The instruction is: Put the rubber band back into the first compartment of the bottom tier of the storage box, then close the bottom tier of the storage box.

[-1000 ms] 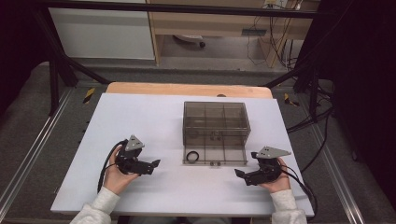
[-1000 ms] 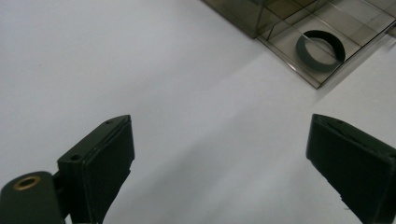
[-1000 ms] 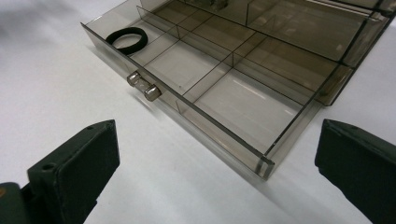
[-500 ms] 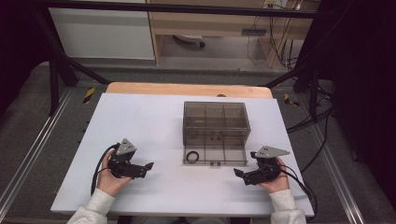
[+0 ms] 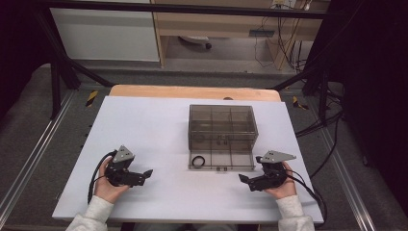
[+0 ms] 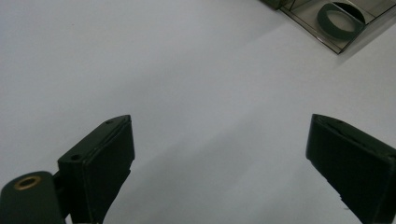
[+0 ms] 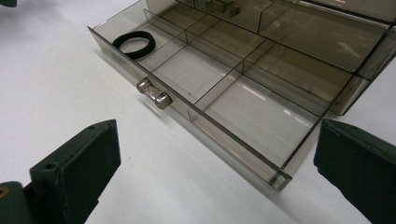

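Right gripper view: black ring (image 7: pixel 134 44) lies well beyond the spread fingers (image 7: pixel 77 172).

Smoked box (image 5: pixel 221 120), drawer (image 7: pixel 254 105) open; black ring (image 7: pixel 134 43), poss. rubber, front-left compt.

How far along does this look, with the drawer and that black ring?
Done: the drawer is pulled out of the smoky box, and the black ring lies in its end compartment. In hand: nothing; left claw and right claw are open. Left: apparently closing the drawer.

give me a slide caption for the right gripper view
Open right gripper faces a smoked-plastic drawer pulled out on the white table, a black ring in its end compartment.
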The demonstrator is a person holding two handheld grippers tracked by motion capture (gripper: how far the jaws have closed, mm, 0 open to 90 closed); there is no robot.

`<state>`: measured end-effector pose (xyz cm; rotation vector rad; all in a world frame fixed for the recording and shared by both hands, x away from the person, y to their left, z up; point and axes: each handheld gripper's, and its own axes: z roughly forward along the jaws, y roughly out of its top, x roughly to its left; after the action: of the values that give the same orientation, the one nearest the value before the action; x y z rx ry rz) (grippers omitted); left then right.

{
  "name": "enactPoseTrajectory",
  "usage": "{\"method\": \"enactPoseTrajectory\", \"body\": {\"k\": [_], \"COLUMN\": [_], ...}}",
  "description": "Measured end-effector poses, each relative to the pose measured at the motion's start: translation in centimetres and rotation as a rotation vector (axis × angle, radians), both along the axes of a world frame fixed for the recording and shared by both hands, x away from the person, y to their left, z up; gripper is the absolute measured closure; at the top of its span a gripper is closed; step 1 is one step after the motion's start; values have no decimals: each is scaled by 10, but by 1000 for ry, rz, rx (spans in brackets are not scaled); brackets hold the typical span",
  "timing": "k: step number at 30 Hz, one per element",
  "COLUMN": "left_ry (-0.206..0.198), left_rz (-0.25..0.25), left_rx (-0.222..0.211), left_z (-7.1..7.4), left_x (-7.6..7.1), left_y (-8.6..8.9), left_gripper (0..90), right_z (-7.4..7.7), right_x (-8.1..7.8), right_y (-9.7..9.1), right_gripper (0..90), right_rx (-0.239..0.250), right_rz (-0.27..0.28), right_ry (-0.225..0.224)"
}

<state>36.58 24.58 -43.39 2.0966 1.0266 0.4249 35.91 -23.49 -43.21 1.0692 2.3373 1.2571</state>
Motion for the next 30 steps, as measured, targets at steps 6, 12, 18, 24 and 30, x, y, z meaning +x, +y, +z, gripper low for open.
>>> {"method": "enactPoseTrajectory", "body": {"k": [6,12,18,24,30], "left_ry": [3,5,4,7,5], "left_rz": [9,16,22,25,26], "left_rx": [2,3,4,5,4], "left_z": [-2,-4,-4,-5,-4], "left_x": [-1,-2,-2,-2,-2], "left_y": [6,10,12,13,13], "left_gripper": [78,78,78,78,78], "right_z": [0,1,1,3,3], "right_x": [0,0,0,-1,-2], "right_y": [1,2,3,2,3], "right_gripper": [14,35,74,139,197], "right_rx": [-4,0,13,35,33], "right_rz": [-7,-5,3,11,31], "right_ry": [3,5,12,15,23]}}
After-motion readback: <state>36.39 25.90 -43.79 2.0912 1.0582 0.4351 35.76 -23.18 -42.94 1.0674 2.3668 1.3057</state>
